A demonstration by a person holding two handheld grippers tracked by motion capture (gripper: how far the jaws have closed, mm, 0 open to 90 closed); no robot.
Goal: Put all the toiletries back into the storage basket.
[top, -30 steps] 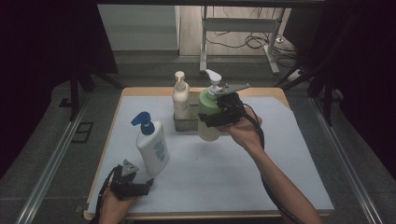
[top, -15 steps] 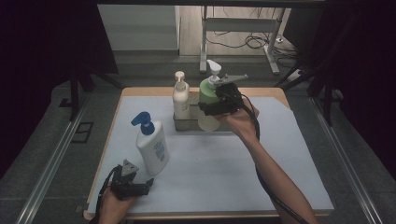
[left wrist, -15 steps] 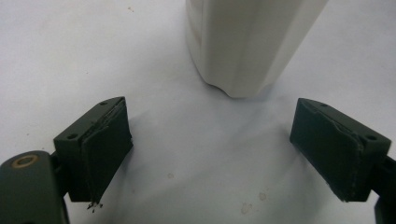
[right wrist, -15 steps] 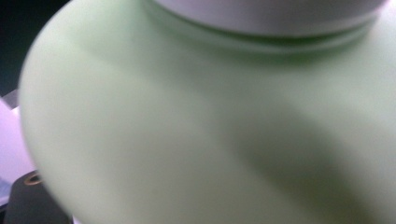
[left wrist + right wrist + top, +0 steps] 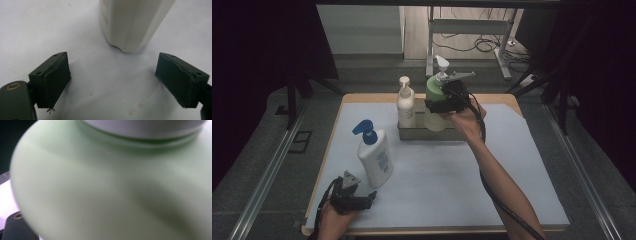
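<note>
Clamping the pale green plastic pump bottle (image 5: 435,102) high on its body, the right gripper (image 5: 443,102) held it at the grey metal tray (image 5: 432,134), just beside a cream pump bottle (image 5: 405,106) standing there. Nearer than the tray, the left gripper (image 5: 112,82) rested wide open and empty before the white blue-pumped bottle (image 5: 374,157).

You held a smooth, matt green plastic bottle (image 5: 434,107) over a dull metal tray (image 5: 447,134). The white bottle (image 5: 376,161) looked glossy plastic; the table's sheet (image 5: 452,175) seemed matt paper.
</note>
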